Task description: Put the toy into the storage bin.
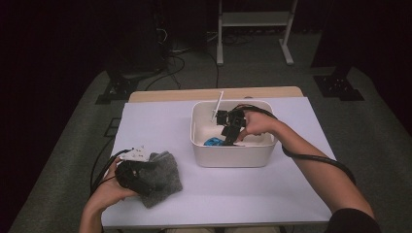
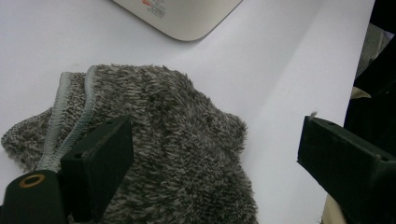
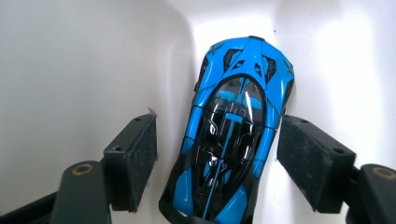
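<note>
A blue and black toy car (image 3: 238, 93) lies on the floor of a white bin (image 1: 232, 158), and in the high view the car (image 1: 213, 141) sits near the bin's front left. My right gripper (image 3: 217, 140) reaches down into the bin (image 3: 70, 70) with its jaws open on either side of the car. The left pad stands clear of it and the right pad is close beside it. My left gripper (image 2: 215, 135) is open over a grey fluffy cloth (image 2: 163, 140) on the table. In the high view the left gripper (image 1: 145, 170) rests at the cloth's (image 1: 165, 182) left edge.
A thin white stick (image 1: 217, 104) leans on the bin's back rim. The bin's corner (image 2: 187, 18) lies beyond the cloth in the left gripper view. A white sheet (image 1: 160, 126) covers the table. Cables trail from both grippers, and floor stands sit past the far edge.
</note>
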The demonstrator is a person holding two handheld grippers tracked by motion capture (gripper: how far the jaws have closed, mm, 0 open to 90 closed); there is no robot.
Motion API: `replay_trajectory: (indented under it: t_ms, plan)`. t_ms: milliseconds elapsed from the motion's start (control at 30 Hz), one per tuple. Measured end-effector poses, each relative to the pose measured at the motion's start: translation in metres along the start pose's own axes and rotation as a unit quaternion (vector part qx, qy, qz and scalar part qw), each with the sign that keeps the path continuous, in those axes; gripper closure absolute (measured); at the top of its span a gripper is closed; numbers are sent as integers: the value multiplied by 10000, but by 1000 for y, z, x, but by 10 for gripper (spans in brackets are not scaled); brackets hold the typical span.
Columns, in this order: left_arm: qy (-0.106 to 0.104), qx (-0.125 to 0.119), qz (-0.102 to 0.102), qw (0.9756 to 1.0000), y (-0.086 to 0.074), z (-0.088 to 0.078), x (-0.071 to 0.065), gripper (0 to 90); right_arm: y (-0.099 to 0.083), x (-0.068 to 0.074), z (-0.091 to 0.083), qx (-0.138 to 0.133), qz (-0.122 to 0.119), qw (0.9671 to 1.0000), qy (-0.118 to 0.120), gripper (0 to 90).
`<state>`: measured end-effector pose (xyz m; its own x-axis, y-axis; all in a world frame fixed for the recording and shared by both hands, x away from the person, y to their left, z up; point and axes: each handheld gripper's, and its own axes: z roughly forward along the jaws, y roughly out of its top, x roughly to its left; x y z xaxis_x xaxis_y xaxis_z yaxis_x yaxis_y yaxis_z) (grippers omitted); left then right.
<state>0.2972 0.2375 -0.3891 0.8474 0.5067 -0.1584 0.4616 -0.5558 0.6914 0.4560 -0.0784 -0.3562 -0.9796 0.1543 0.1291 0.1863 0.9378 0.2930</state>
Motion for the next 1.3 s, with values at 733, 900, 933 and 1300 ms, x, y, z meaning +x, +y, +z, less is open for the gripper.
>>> replay_trajectory:
  t_ms: [733,900,933,1300]
  plan:
    - [52,-28,9,10000,-1,-3,-5,100,-14,11,-35,-348,102,9993,-74,306]
    - [40,-16,20,10000,1,-1,-7,99,-18,15,-49,-472,99,9987,-160,305]
    - [44,10,35,10000,0,0,-6,99,-20,16,-52,-476,137,9986,-175,305]
    - [62,-7,73,10000,2,-1,-8,97,-36,24,-81,-732,246,9963,-391,305]
